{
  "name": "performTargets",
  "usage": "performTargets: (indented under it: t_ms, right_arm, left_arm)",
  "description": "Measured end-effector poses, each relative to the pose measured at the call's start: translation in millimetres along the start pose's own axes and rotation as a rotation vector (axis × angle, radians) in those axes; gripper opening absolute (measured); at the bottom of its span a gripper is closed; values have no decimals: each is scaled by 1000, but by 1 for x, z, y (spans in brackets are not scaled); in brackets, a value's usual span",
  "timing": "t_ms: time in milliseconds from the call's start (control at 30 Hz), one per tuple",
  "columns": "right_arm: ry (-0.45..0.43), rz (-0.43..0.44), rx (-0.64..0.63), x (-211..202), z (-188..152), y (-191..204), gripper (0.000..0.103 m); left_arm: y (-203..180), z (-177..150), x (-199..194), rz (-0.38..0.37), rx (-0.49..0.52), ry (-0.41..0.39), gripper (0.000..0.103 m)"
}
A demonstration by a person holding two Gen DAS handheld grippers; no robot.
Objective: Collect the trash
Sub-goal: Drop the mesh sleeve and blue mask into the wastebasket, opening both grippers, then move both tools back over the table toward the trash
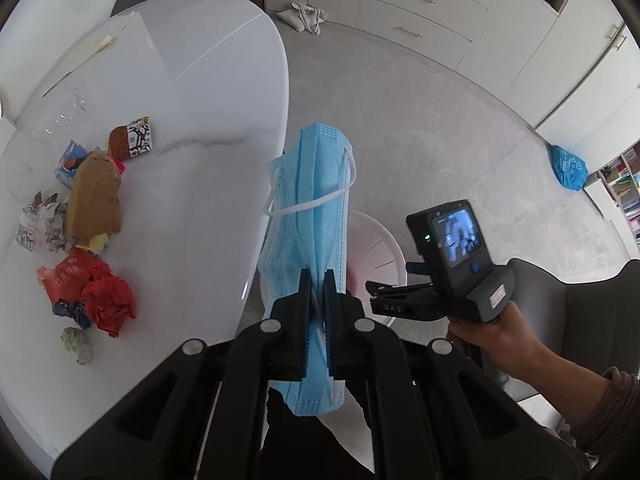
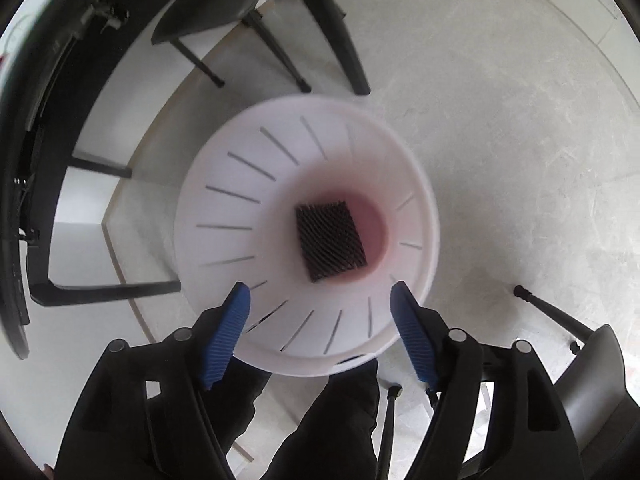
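Left gripper [image 1: 319,292] pinches my blue face mask [image 1: 310,204] near its lower end; mask long axis runs away from the fingers, beside the table [image 1: 192,92] edge. Right gripper [image 2: 320,334], pointing down, is spread over the white bin [image 2: 224,216], holding nothing; a dark ribbed piece [image 2: 330,242] lies inside.

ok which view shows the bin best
The right wrist view: it looks straight down into the bin, showing the full rim, the slotted wall and a dark ridged pad at the bottom. The left wrist view shows only a slice of it behind the mask held in the left gripper.
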State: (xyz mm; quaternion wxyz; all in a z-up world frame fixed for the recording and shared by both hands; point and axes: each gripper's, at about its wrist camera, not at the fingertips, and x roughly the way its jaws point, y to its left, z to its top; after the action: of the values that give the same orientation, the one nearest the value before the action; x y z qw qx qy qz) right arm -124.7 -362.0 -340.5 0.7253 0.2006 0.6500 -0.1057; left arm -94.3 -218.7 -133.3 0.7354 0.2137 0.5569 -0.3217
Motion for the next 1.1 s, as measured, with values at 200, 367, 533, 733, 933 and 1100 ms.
performTargets:
  t_ms: [200,367,533,733,933,1100]
  right_arm:
    - [-137,-47,38,-80,-12,-38,86]
    - [-210,-76,68,-131,-17,-66,87]
    - [-247,-85,89,-156,-16,-75,88]
    - [-256,-65,93,-167,-11,-68,88]
    - [-323,-41,16,-201,-4,-32,88]
    - [-421,-66,-92,-242,4,11,97]
  left_arm:
    - [-25,-6,35,-21,44,44,6]
    - [-37,-10,77,-18,66,81,16]
    - [-41,-13,112,14,83,90,59]
    - [-38,-14,110,35,82,101,71]
    - [-21,-6,35,41,-11,-21,83]
    - [9,-3,-44,85,-117,-141,91]
